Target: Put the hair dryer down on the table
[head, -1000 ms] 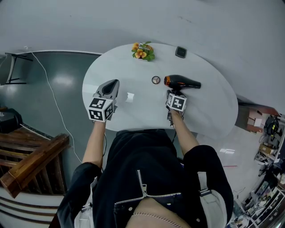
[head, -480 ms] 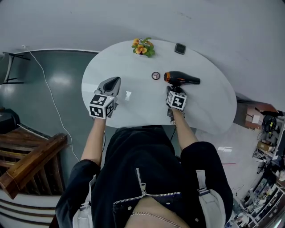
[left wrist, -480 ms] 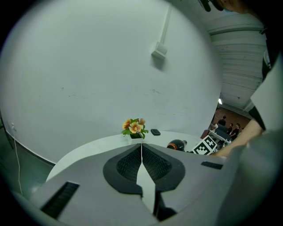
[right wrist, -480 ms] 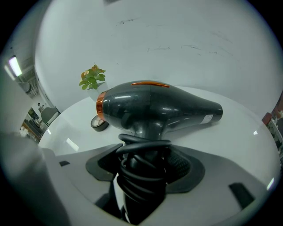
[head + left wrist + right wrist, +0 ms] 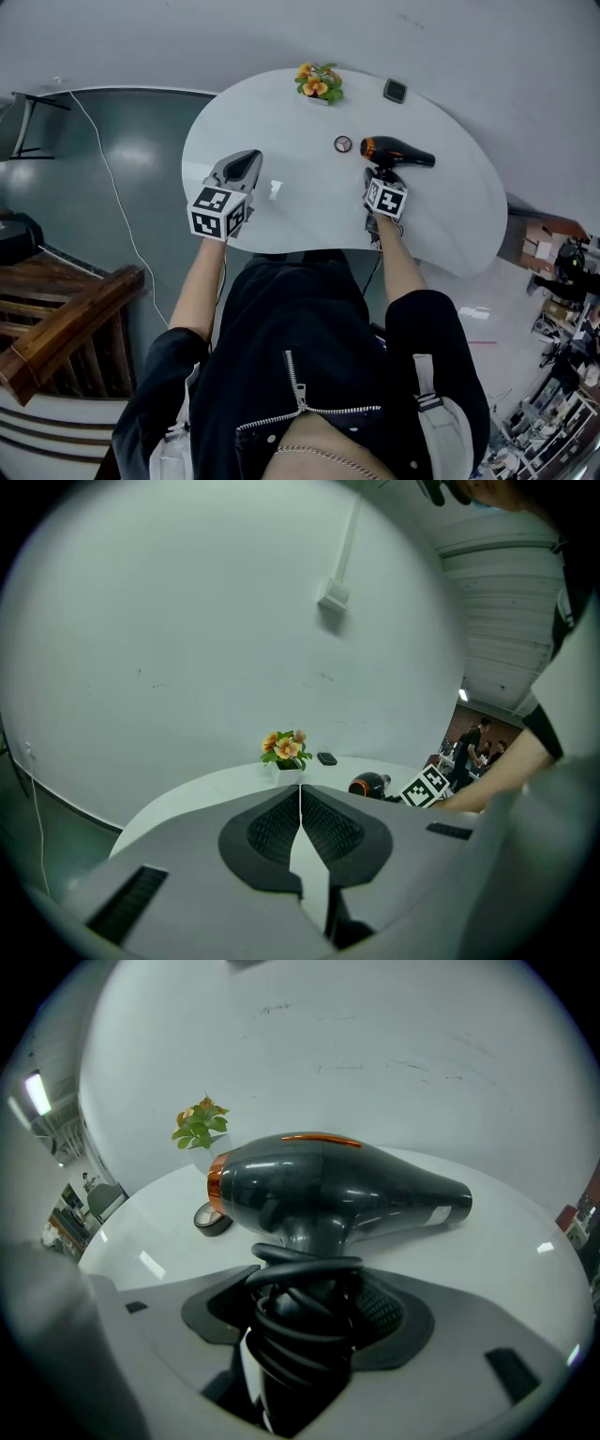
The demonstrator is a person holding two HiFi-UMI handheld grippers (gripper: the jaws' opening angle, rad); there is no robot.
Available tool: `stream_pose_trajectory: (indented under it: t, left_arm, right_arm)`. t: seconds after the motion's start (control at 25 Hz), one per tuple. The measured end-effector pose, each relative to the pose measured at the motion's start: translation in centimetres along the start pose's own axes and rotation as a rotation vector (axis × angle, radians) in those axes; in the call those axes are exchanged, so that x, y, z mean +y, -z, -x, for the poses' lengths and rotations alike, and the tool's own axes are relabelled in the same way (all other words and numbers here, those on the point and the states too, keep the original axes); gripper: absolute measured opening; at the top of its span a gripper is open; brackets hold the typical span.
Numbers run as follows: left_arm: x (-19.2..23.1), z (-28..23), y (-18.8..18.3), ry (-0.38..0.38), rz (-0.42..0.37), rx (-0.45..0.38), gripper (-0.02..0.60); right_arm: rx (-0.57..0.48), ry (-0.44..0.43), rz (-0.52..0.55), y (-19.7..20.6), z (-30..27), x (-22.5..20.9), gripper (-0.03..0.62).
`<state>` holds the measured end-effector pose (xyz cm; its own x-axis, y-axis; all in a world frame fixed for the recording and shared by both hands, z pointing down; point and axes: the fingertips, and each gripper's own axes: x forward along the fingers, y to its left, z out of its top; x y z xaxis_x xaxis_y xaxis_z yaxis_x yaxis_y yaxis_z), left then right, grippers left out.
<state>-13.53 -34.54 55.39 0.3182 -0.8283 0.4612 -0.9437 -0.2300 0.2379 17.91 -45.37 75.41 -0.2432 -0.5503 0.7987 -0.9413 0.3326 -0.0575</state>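
Grips, with the right gripper, the cord-wrapped handle of the glossy black, orange-ringed plastic hair dryer low over the right half of the white oval table, and holds the left gripper empty, jaws pressed together, above the table's left edge.

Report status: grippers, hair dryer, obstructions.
Left gripper shut, empty. Right gripper shut on hair dryer, by cord-wrapped handle. Small round item on table near its orange end.
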Motion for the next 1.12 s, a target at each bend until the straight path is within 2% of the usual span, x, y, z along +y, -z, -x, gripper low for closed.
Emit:
stream_pose_trajectory:
  t: [0.56,1.0,1.12]
  left_arm:
    - [-0.4,1.0,1.5,0.031,-0.01,0.03,0.021]
    - [0.9,3.8,2.1,0.017,-0.034,0.003,0.021]
    - [1.3,4.7,1.9,0.015,-0.047,-0.008,0.021]
  right_arm:
    - [-0.002,0.007,0.01,0.0,0.0,-0.1,0.295]
    - [0.015,0.011,0.016,0.1,0.1,-0.3,0.298]
    - [0.033,0.005,-0.016,0.3,0.4,-0.1,0.301]
